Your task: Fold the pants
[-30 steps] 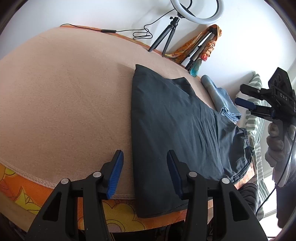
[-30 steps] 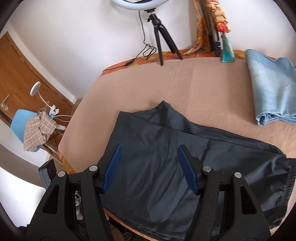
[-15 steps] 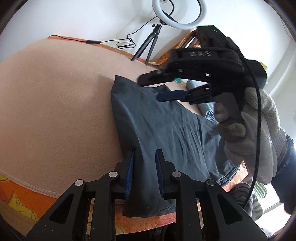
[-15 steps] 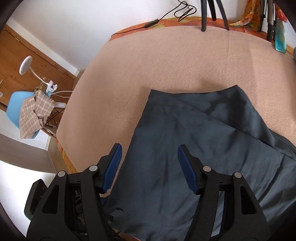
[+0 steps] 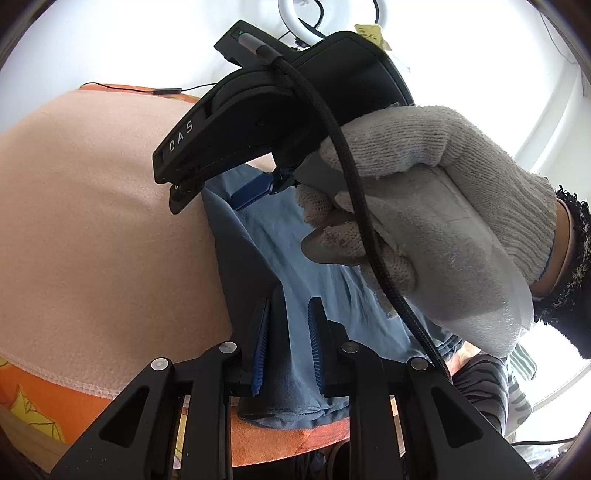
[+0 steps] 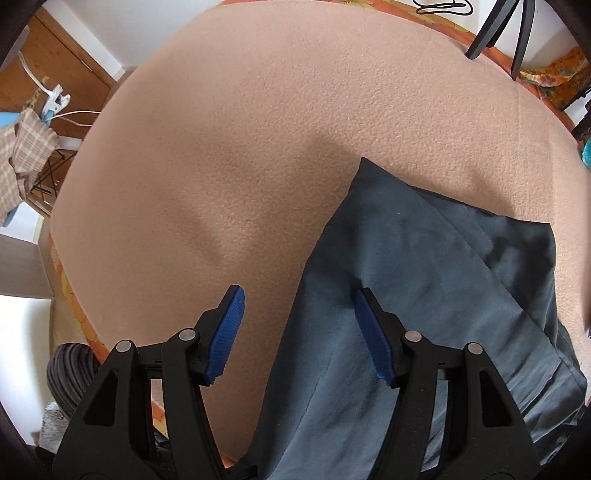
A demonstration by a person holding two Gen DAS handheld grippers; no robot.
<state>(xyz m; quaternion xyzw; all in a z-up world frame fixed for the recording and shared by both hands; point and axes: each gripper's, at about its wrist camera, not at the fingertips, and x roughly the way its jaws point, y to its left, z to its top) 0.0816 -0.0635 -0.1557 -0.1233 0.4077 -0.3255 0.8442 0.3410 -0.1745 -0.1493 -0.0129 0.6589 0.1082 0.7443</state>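
Dark grey-blue pants (image 6: 413, 280) lie flat on a peach blanket (image 6: 258, 129); they also show in the left wrist view (image 5: 295, 258). My left gripper (image 5: 288, 343) is shut on the pants' near edge, with a fold of cloth pinched between its blue pads. My right gripper (image 6: 299, 332) is open just above the pants' left edge, one finger over the blanket, the other over the cloth. In the left wrist view the right gripper (image 5: 236, 184) fills the upper middle, held in a white-gloved hand (image 5: 424, 221).
The blanket (image 5: 92, 240) covers an orange flowered sheet (image 5: 44, 398) at the table's near edge. Tripod legs (image 6: 506, 33) stand at the far right. A chair with a checked cloth (image 6: 22, 147) stands off the table's left side.
My left gripper closed on the pants' near edge. My right gripper swung left and down to the far left corner of the pants, staying open.
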